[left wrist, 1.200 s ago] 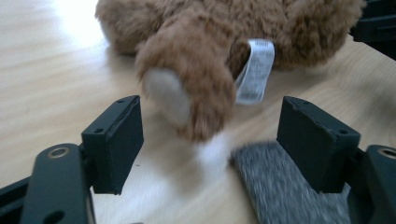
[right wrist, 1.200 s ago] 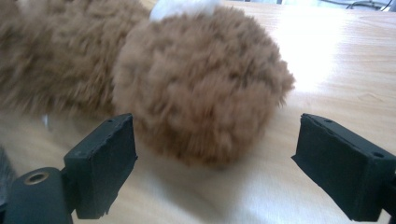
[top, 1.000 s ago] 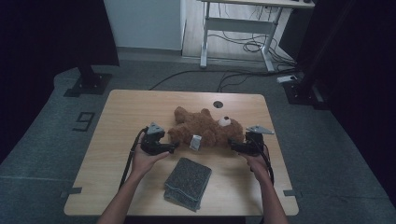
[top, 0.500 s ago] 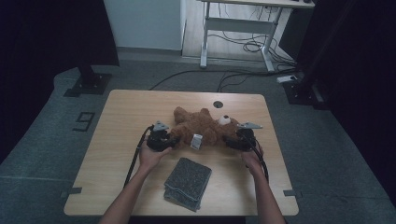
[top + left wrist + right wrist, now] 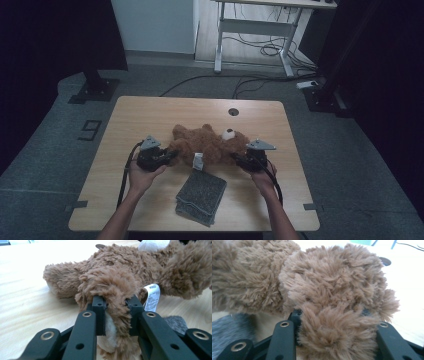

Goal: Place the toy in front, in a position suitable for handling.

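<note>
High view, nearest edge first: two forearms in from the bottom, folded grey cloth (image 5: 201, 196) flat on the desk (image 5: 150, 112) between them. Just beyond, left gripper (image 5: 170, 156) and right gripper (image 5: 236, 158) level, pointing inward at either end of the brown teddy bear (image 5: 202, 145). Bear lying across the middle of the desk, white muzzle toward the right gripper, white label (image 5: 198, 161) hanging at its near side, touching the cloth's far edge. Farther back, round cable hole (image 5: 233, 112) in the desk top.

Left gripper view: jaws just closed, clamped on a furry limb of the bear (image 5: 117, 287), pale sole squeezed between them; label (image 5: 152, 297) to the right, cloth (image 5: 175, 323) behind the right jaw.

Right gripper view: jaws likewise just closed, pinched on a thick tuft of the bear (image 5: 332, 305), fur bulging over both jaws; grey cloth (image 5: 232, 327) at lower left.
</note>
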`<move>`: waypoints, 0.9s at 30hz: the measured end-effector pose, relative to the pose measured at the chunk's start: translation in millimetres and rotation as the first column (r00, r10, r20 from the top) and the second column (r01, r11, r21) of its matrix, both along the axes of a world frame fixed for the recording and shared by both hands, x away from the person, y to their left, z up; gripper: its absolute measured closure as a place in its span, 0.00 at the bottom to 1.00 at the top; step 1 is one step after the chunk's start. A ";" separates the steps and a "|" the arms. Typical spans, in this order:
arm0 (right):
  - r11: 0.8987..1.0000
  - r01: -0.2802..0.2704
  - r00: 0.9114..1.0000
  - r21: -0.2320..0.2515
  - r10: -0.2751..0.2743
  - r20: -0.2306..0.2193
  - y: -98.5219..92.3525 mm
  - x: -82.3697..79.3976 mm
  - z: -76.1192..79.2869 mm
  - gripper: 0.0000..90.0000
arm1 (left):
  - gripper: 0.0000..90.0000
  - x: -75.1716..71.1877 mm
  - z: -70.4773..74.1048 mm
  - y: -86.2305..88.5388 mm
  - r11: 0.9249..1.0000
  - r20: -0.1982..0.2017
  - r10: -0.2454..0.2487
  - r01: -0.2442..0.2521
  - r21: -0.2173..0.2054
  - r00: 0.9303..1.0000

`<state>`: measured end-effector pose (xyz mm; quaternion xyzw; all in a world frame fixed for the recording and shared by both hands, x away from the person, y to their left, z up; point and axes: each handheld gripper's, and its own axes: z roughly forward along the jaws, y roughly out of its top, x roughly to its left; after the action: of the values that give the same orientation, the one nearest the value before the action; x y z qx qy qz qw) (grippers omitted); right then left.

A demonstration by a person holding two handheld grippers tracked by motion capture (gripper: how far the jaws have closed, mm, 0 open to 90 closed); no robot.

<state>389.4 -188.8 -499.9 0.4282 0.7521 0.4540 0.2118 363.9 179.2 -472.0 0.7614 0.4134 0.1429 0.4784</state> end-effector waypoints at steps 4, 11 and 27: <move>1.000 -0.020 1.000 0.004 0.020 -0.006 4.9 -7.8 -8.7 0.63 | 0.80 -6.6 -7.1 6.8 1.000 -0.007 0.011 -0.011 -0.005 1.000; 1.000 0.001 1.000 0.021 -0.001 -0.027 3.7 -6.3 -12.0 0.62 | 0.61 -6.4 -13.0 4.6 0.999 -0.022 0.045 -0.045 0.001 0.999; 0.999 0.025 0.998 0.025 -0.023 -0.054 4.2 -6.2 -12.0 0.61 | 0.37 -91.4 -11.9 -20.5 0.997 -0.024 -0.058 0.059 0.039 0.998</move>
<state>383.3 -184.5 -511.9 0.4519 0.7464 0.4495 0.1914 272.5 158.7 -483.9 0.7841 0.3934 0.1283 0.4626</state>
